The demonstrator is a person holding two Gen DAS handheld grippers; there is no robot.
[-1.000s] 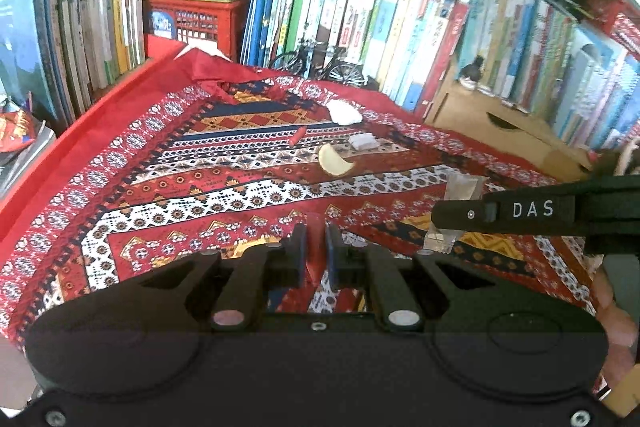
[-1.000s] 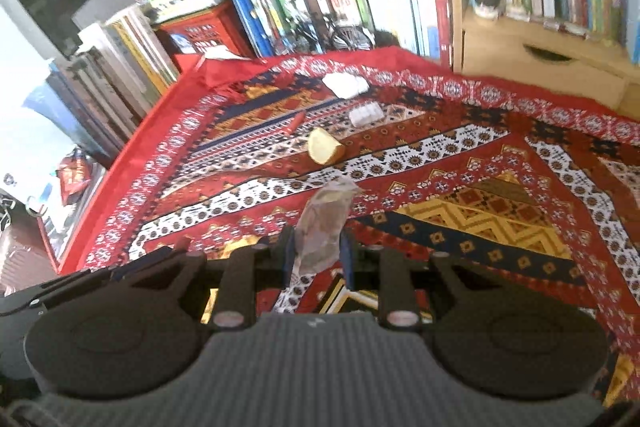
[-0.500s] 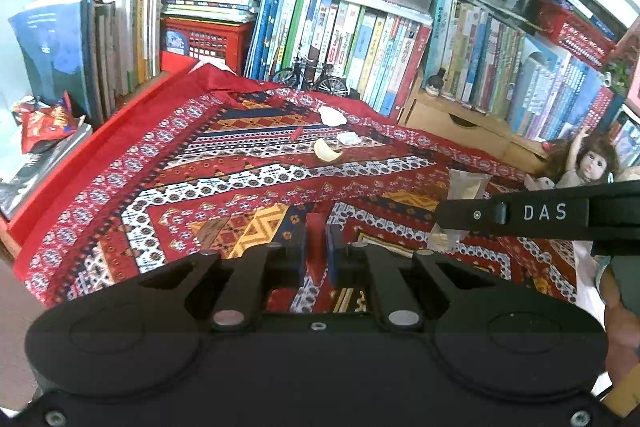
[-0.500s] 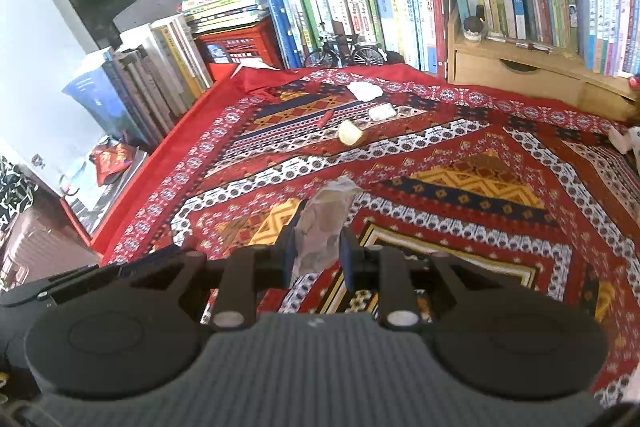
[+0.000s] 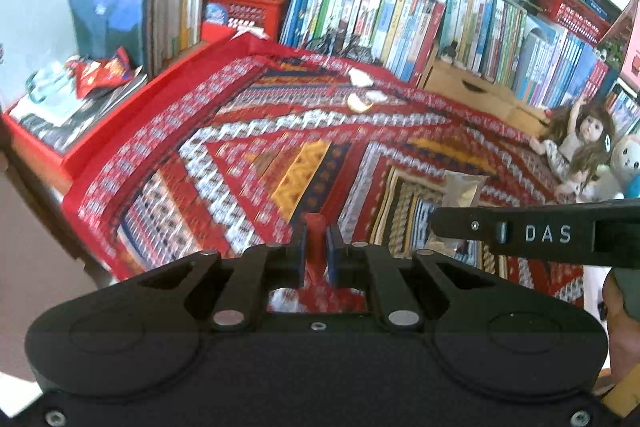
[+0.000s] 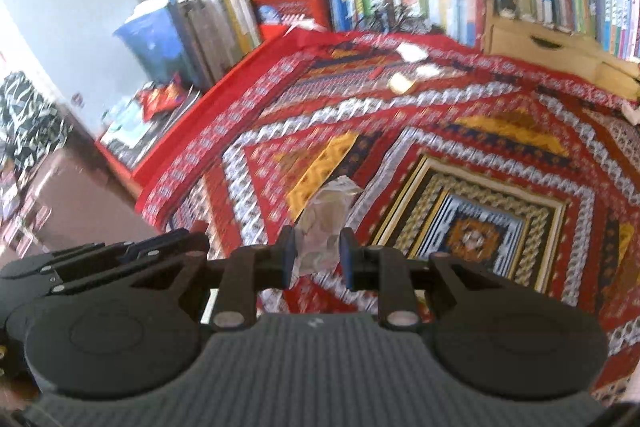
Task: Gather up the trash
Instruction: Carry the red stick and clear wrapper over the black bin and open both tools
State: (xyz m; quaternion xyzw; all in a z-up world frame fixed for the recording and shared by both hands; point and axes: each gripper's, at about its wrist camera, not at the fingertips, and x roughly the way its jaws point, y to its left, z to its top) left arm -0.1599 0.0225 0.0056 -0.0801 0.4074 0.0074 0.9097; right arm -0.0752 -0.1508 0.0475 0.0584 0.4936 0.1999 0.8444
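In the left wrist view my left gripper (image 5: 316, 245) is shut on a small red scrap (image 5: 315, 227) that stands up between the pads. My right gripper (image 6: 316, 253) is shut on a crumpled silvery wrapper (image 6: 326, 215). From the left wrist view that wrapper (image 5: 464, 187) sticks up from the right gripper (image 5: 438, 223), which reaches in from the right. Both hang over the near part of the patterned red cloth (image 6: 500, 131). Far back on the cloth lie a yellowish peel (image 6: 400, 83), a white tissue (image 6: 412, 51) and a small white packet (image 6: 429, 70).
Rows of books (image 5: 400, 11) and a red crate (image 5: 244, 13) line the back. A wooden drawer box (image 6: 552, 47) stands at the back right, dolls (image 5: 580, 139) on the right. Snack packets (image 5: 100, 71) lie on magazines left of the cloth, with a suitcase (image 6: 80, 203) beyond.
Both grippers have drawn back from the far trash with their pieces still held. The peel and tissue now look smaller, and the cloth's left edge has come into view.
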